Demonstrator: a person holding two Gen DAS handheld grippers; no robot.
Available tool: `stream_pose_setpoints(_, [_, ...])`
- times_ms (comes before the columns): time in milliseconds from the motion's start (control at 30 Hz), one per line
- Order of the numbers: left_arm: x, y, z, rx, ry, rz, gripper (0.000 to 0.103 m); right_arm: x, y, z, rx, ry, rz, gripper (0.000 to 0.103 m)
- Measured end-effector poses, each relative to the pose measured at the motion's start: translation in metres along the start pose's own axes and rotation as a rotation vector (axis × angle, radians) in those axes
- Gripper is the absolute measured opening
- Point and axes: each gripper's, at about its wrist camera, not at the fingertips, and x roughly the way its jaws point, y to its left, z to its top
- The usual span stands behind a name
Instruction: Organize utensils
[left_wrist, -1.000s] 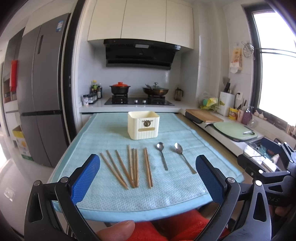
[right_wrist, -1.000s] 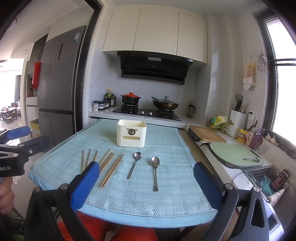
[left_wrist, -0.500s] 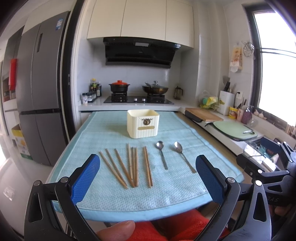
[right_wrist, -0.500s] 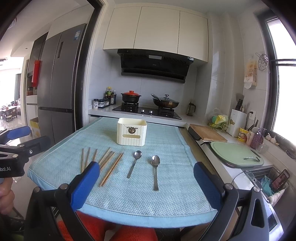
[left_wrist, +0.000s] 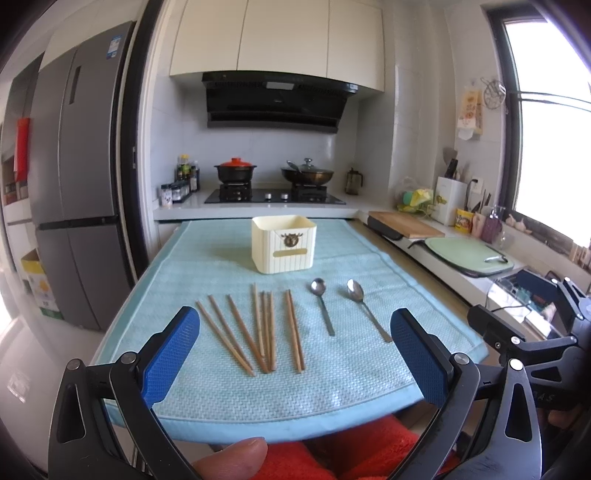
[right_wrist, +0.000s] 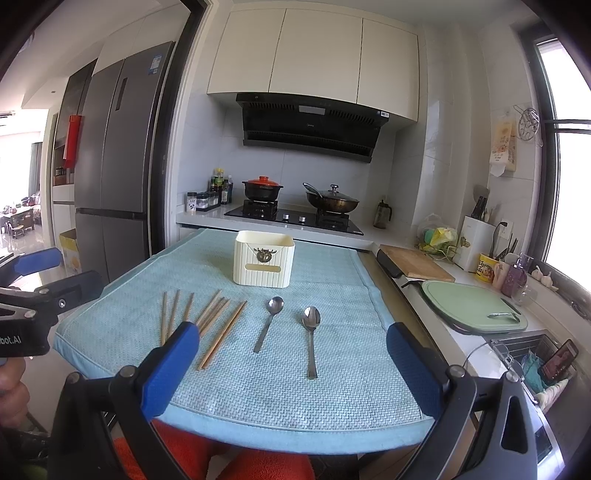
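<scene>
On the counter's light blue woven mat (left_wrist: 229, 391), thin brown wooden chopsticks (left_wrist: 258, 328) and two shiny metal spoons (right_wrist: 291, 328) lie before a cream ribbed plastic box (left_wrist: 284, 244). Left gripper (left_wrist: 295, 354) and right gripper (right_wrist: 291, 365) hang near the mat's front edge, jaws wide apart, holding nothing.

Chopsticks' (right_wrist: 207, 325) near ends behind fingers (right_wrist: 170, 373).

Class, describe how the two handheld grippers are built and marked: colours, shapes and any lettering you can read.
Both the left gripper and the right gripper have black angular frames with round silver pivot bolts and two blue fingers with a fine mesh texture. In the right wrist view, white lettering ending "bot.AI" shows on the left gripper's black body. No cables are visible on either.
</scene>
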Motion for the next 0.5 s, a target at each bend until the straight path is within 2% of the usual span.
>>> stream_pose_setpoints(300, [0.016, 0.005, 0.000, -0.006, 0.046, 0.004, 0.103, 0.009, 0.000, 0.000, 0.000, 0.018, -0.001, 0.103])
stream_pose_setpoints(500, [0.034, 0.013, -0.003, -0.024, 0.107, 0.041, 0.103, 0.024, -0.002, -0.001, 0.006, 0.044, 0.003, 0.103])
